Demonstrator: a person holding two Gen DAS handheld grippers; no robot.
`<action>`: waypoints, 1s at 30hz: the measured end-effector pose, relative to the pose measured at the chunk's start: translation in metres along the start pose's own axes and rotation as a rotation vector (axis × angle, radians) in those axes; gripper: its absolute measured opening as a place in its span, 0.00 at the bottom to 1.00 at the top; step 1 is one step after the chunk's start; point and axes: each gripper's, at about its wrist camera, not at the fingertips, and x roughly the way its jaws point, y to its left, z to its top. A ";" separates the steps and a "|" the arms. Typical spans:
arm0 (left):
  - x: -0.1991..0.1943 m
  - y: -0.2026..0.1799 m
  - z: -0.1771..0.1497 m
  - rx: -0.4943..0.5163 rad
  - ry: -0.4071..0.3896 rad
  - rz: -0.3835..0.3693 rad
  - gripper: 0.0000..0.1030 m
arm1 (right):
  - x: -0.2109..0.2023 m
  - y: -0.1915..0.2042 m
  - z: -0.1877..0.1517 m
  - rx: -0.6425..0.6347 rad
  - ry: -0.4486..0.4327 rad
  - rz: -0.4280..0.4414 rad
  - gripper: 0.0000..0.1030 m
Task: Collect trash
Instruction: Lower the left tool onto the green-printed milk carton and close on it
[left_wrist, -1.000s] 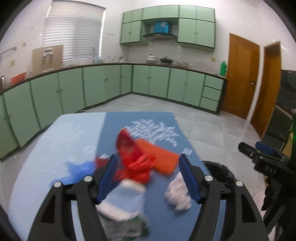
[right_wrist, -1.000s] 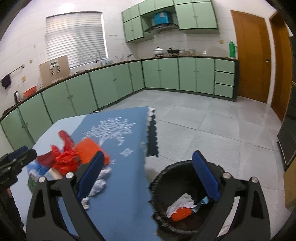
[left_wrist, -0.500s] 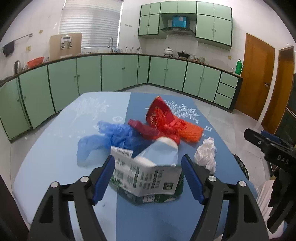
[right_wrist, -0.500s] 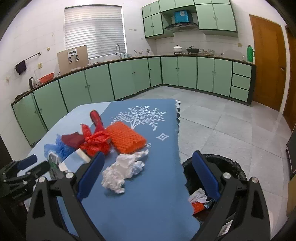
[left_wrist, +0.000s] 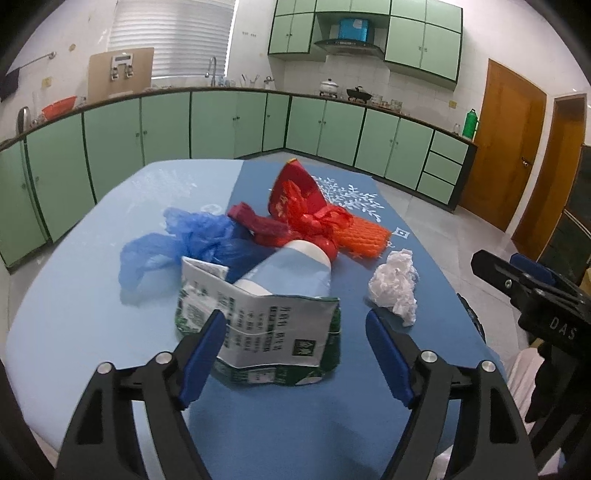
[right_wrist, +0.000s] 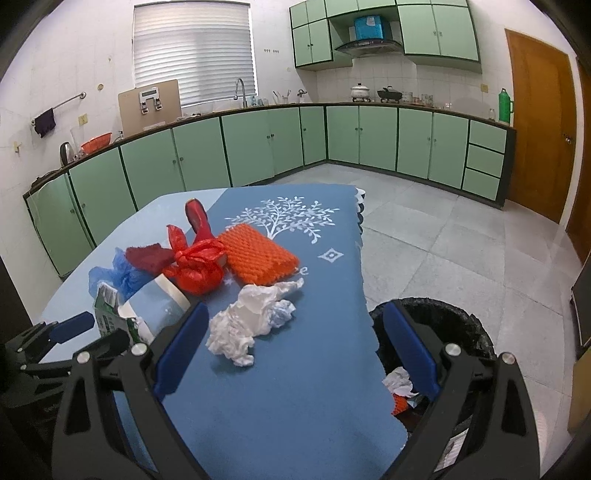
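Note:
Trash lies on a blue table (left_wrist: 74, 314): a flattened green-and-white carton (left_wrist: 266, 332), a pale blue cup (left_wrist: 291, 273) on its side, a blue plastic bag (left_wrist: 184, 240), a red plastic bag (left_wrist: 317, 225), an orange foam net (left_wrist: 365, 236) and crumpled white tissue (left_wrist: 395, 284). My left gripper (left_wrist: 295, 347) is open, its jaws on either side of the carton, just short of it. My right gripper (right_wrist: 295, 343) is open and empty, close in front of the tissue (right_wrist: 251, 317). A black trash bin (right_wrist: 443, 332) stands on the floor to the right of the table.
The bin holds some white and orange scraps (right_wrist: 399, 387). The table's right edge (right_wrist: 364, 280) drops to a grey tiled floor (right_wrist: 443, 240). Green cabinets (right_wrist: 258, 144) line the far walls. The right gripper shows at the right of the left wrist view (left_wrist: 524, 288).
Both grippers have drawn back and to the left. The left one now frames the carton instead of the red bag. The right one now faces the tissue instead of the bin.

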 end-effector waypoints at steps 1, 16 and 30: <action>0.002 -0.001 0.000 0.001 0.001 0.007 0.77 | 0.000 -0.002 0.000 0.002 0.002 -0.003 0.90; 0.013 0.013 -0.001 -0.056 0.027 0.121 0.81 | 0.012 -0.005 -0.004 0.001 0.034 0.008 0.90; 0.005 0.049 -0.006 -0.174 0.004 0.059 0.33 | 0.018 0.019 -0.011 -0.045 0.056 0.065 0.90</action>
